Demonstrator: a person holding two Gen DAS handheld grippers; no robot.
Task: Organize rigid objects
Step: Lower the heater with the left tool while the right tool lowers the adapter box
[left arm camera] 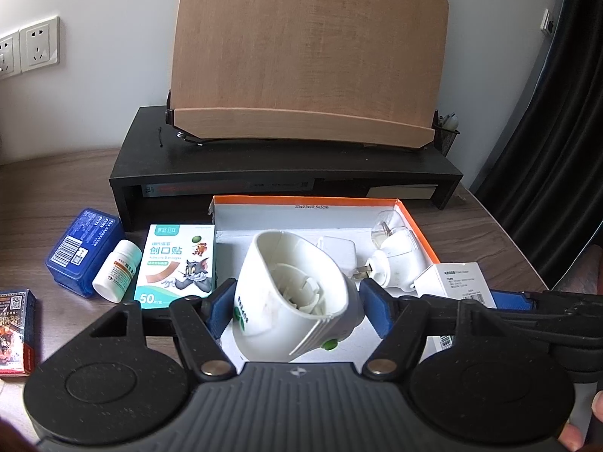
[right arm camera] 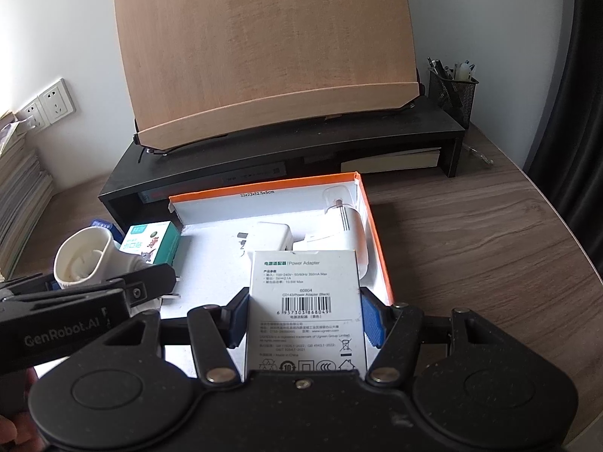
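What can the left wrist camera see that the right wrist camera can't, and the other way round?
Only the left wrist view shows the white round pill bottle and the red-edged card box at the desk's left.

Only the right wrist view shows the stack of papers by the wall.

Both show the orange-rimmed white cardboard box, the left tongs shut on the white plastic plug-in device, and the right tongs shut on the white power adapter carton.
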